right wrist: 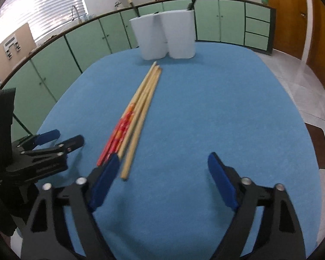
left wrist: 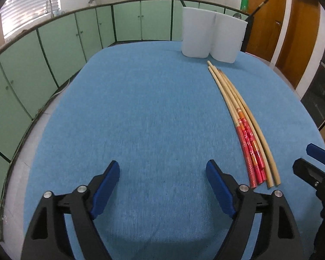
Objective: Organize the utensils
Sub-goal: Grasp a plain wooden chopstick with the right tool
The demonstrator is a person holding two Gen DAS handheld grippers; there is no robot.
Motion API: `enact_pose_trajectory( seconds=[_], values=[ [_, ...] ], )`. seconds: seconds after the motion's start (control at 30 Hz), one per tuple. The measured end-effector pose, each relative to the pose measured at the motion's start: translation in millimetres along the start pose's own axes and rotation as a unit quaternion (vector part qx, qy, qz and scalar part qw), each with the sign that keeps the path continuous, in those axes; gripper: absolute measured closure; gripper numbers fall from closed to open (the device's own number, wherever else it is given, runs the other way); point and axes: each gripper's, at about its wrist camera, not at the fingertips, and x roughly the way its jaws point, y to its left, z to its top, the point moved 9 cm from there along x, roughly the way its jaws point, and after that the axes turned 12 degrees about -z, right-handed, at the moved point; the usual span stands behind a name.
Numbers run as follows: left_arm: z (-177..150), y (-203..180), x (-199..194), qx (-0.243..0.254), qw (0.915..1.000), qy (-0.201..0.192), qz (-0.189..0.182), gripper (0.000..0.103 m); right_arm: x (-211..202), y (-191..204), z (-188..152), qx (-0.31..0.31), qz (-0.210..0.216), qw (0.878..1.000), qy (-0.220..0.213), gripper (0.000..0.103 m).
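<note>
Over the blue table cloth [left wrist: 140, 108], the left wrist view shows the left gripper [left wrist: 162, 173] spread wide, holding nothing; four chopsticks [left wrist: 244, 125] lie bundled to its right, tips toward a white holder [left wrist: 210, 34]. From the right wrist, the right gripper [right wrist: 164, 166] gapes empty, chopsticks [right wrist: 138, 112] just beside its left finger.
</note>
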Motion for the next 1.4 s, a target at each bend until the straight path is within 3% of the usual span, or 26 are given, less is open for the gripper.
enact_pose_trajectory(
  seconds=[0.23,0.47,0.53,0.6,0.77,1.0,1.17,1.4],
  values=[
    [3.7,-5.0,-2.7,0.001,1.0000,-0.004,0.002,0.020,5.5,15.8,-8.4,-0.023,-0.004,1.000,0.018,0.047],
    [-0.3,2.5,-7.4,-0.003,1.0000,-0.006,0.003,0.020,7.7,31.0,-8.6,-0.051,-0.023,0.998,0.010,0.067],
    [-0.4,2.5,-7.7,-0.002,1.0000,-0.007,0.003,0.020,7.1,33.4,-7.9,-0.056,-0.021,0.998,0.007,0.086],
    [-0.5,1.2,-7.6,0.001,1.0000,-0.005,0.005,0.020,6.7,34.4,-9.2,-0.056,-0.013,0.998,0.008,0.095],
    [0.8,-8.8,-6.0,0.010,0.9999,-0.006,-0.007,0.020,6.4,26.0,-6.1,-0.038,-0.007,0.999,0.008,0.096],
    [-2.9,-36.8,-5.8,0.031,0.9987,-0.005,-0.041,0.020,7.5,-22.7,-3.5,-0.006,-0.053,0.999,0.003,0.097],
    [-5.5,-49.3,-1.1,0.035,0.9983,0.000,-0.047,0.020,10.9,-53.9,-0.7,0.021,-0.073,0.997,0.001,0.097],
    [-8.0,-57.3,-2.5,0.030,0.9980,-0.006,-0.055,0.020,13.0,-60.6,-0.7,0.022,-0.081,0.997,0.000,0.097]
  ],
)
